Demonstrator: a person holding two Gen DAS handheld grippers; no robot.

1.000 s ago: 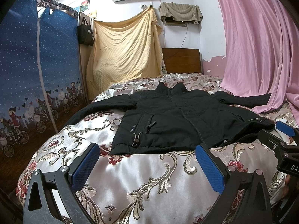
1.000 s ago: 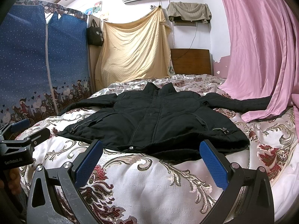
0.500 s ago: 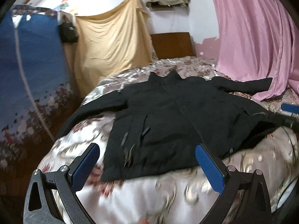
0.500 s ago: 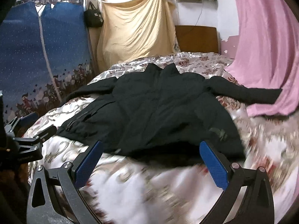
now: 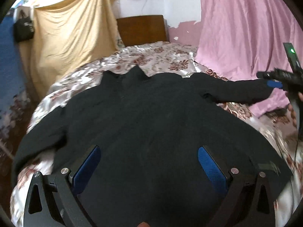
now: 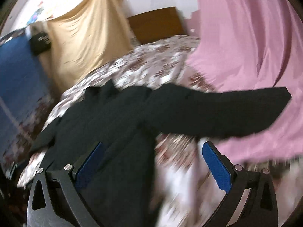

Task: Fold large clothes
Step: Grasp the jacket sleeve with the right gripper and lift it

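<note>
Both tongs moved in from the foot of the bed [image 5: 170,56] within the last second, now wide open and holding nothing: left gripper [image 5: 147,162] low over the black jacket [image 5: 151,113], spread flat mid-bed; right gripper [image 6: 153,160] swung toward 2 o'clock, near the outstretched sleeve [image 6: 217,111]. Likely a sleeve fold first. Pink curtain [image 6: 246,47] just beside the cuff, liable to snag. Right view blurred.

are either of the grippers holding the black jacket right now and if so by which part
Neither. The left gripper and right gripper are both open above the black jacket, with nothing between their fingers.
</note>
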